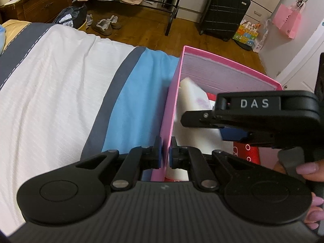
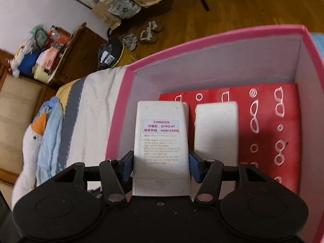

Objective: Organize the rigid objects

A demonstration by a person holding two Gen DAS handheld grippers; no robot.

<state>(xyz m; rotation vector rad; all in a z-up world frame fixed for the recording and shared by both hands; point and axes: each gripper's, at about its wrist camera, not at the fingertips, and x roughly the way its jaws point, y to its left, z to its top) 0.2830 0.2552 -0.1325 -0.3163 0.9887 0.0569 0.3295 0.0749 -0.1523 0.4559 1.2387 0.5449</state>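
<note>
Right wrist: remote (image 2: 161,141) base hidden

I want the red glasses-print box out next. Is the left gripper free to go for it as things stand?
Probably not. The left gripper is shut on the pink box's wall, so it would have to let go first. The right gripper, holding a white remote, also hangs over the red box.

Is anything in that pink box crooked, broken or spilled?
Nothing stands out. In the pink box, one white remote lies squarely on the red case; the right gripper holds a second remote parallel beside it. The left gripper pinches the box wall.
</note>
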